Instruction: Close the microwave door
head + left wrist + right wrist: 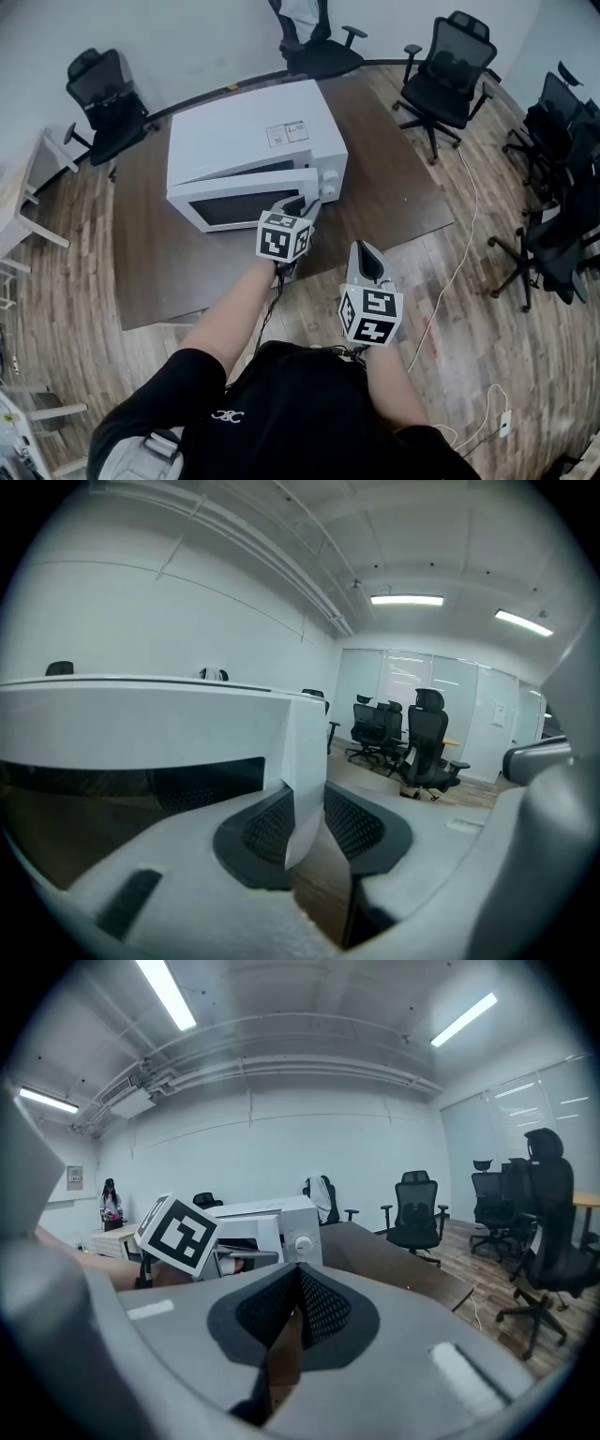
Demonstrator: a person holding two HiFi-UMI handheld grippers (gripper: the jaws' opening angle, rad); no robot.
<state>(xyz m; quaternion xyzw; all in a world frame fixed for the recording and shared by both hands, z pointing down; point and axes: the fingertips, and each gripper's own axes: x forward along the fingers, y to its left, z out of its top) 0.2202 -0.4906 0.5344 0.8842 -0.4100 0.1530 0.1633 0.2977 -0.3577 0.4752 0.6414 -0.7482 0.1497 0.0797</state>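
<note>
1. While swinging the microwave door (pixel 246 199) home, push square to its face near the free edge, far from the hinge. Carry on until flush, judging by the wedge of gap showing along its top.
2. Found the door ajar on a white microwave (pixel 253 131), centre of the head view, on a dark brown table (pixel 403 202).
3. Found the left gripper (pixel 310 204) at the door's free right edge, jaws about half apart with that edge between them. Looks pinched by both pads (pixel 267 829).
4. Found the right gripper (pixel 363 251) lower right of centre, apart from the microwave, jaws together on nothing.
5. Avoid twisting while pinched; likely to rack a thin panel. Let go before the latch, or risk trapping a finger between door and control side.
6. Noted smooth, hard white casing, boxy with softened corners. Noted also a dark window strip in the door, a round knob (pixel 330 178) beside it, matt wood grain on the table, and black meshed pads, rubbery by the look.
</note>
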